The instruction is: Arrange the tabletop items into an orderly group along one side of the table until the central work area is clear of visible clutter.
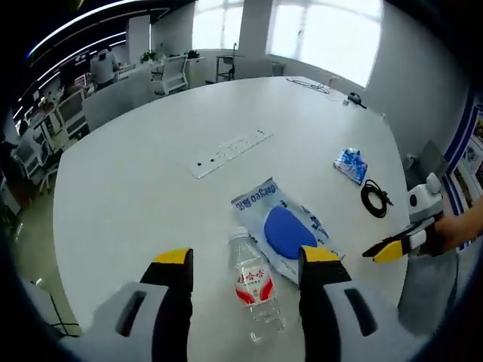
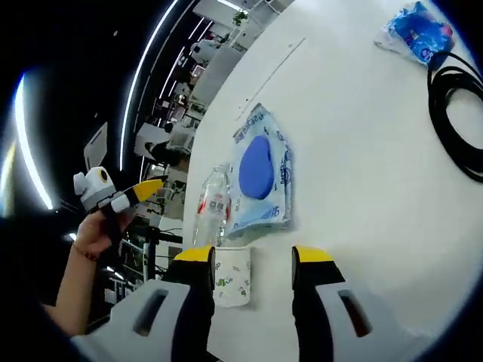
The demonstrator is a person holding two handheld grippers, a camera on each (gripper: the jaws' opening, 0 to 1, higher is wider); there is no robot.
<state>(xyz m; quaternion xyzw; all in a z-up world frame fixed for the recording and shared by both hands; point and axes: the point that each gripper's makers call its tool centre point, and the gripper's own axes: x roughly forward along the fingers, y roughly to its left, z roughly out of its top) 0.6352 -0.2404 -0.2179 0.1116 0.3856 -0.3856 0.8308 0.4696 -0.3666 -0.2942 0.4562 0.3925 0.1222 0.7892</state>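
1. The big white desk (image 1: 136,188) has things spread all over it. They are not in a neat group yet.
2. In the left gripper view, a clear water bottle (image 1: 253,285) lies on its side near the close edge. It sits between the jaws of the left gripper (image 1: 244,260), but the jaws do not touch it. They are wide apart and hold nothing.
3. Just beside the bottle lies a see-through bag with a blue pad inside (image 1: 281,228). The bag touches the bottle or comes very close to it.
4. Farther away, near the middle of the desk, lies a long white power strip (image 1: 230,151). It is all by itself, well apart from the rest.
5. Off to the side are a small blue and white packet (image 1: 351,164) and a coiled black cable (image 1: 375,197). They lie near each other, close to the desk edge.
6. In the right gripper view, a white paper cup (image 2: 230,276) stands on the desk just beside the bottle. It is near one jaw of the right gripper (image 2: 253,260). These jaws are apart too, and hold nothing.
7. I think the job has hardly started. The bottle, bag and cup sit close together, so they could be the start of a group. The power strip, the packet and the cable need to go to one side with them. The middle of the desk is not clear yet.
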